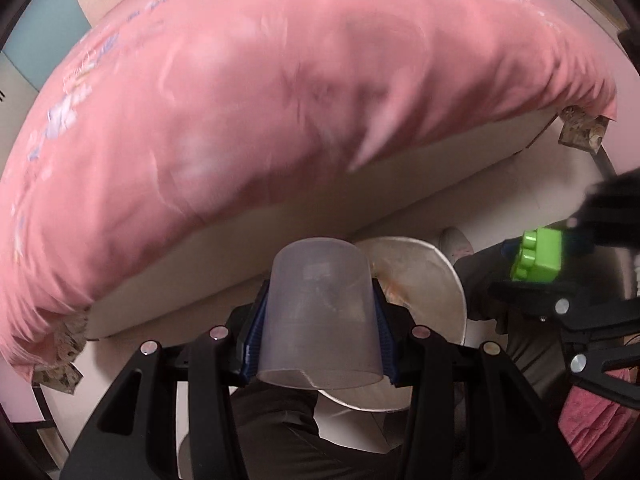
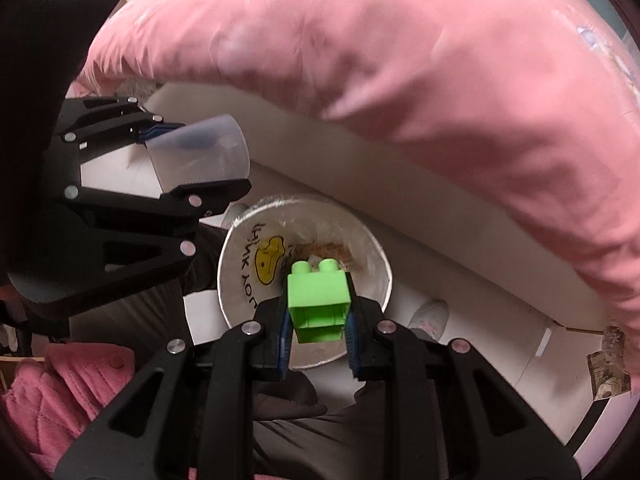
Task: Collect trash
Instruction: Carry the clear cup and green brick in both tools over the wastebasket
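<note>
Left gripper [image 1: 318,320]: jaws pinching a clear plastic cup [image 1: 318,312], mouth toward the camera.
Right gripper [image 2: 318,316]: jaws pinching a green toy brick [image 2: 318,300], studs forward.
Key relation: brick hangs directly above the paper bowl [image 2: 240,280]; the cup is off to its left, so the right hand is nearer.

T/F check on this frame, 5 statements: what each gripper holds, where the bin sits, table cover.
1. The left gripper is shut on a translucent plastic cup. True.
2. The right gripper is open with nothing in it. False: it is shut on a green toy brick.
3. The round bin lies below the green toy brick in the right wrist view. True.
4. The table's cloth is blue. False: it is pink.
5. The translucent plastic cup's rim is intact. False: the left wrist view shows a crack at the rim nearest the camera.
</note>
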Available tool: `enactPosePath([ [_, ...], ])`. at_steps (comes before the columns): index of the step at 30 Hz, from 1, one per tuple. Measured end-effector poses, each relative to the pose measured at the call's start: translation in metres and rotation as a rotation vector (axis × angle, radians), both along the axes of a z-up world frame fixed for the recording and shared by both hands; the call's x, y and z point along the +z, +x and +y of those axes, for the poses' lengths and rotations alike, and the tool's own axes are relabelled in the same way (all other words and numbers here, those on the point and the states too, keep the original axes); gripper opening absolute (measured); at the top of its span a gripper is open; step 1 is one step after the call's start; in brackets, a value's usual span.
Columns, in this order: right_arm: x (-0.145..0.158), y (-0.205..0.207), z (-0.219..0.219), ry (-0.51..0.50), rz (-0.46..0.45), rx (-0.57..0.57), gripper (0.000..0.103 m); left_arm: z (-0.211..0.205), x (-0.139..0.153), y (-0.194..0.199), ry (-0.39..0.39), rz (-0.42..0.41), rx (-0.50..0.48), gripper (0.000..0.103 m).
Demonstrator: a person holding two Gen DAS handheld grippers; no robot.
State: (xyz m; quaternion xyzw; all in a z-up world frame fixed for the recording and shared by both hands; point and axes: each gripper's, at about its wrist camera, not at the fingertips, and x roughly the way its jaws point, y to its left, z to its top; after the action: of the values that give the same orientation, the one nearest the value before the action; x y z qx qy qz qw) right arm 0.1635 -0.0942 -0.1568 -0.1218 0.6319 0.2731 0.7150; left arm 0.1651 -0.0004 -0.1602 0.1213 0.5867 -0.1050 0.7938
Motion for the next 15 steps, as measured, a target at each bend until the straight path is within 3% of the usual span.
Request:
enactPosePath([
  [15,-0.07,-0.009,0.013,-0.009,0.155,0.005,0.023,0.01,-0.069,0.001,-0.025,0.139,0.044,0.048],
])
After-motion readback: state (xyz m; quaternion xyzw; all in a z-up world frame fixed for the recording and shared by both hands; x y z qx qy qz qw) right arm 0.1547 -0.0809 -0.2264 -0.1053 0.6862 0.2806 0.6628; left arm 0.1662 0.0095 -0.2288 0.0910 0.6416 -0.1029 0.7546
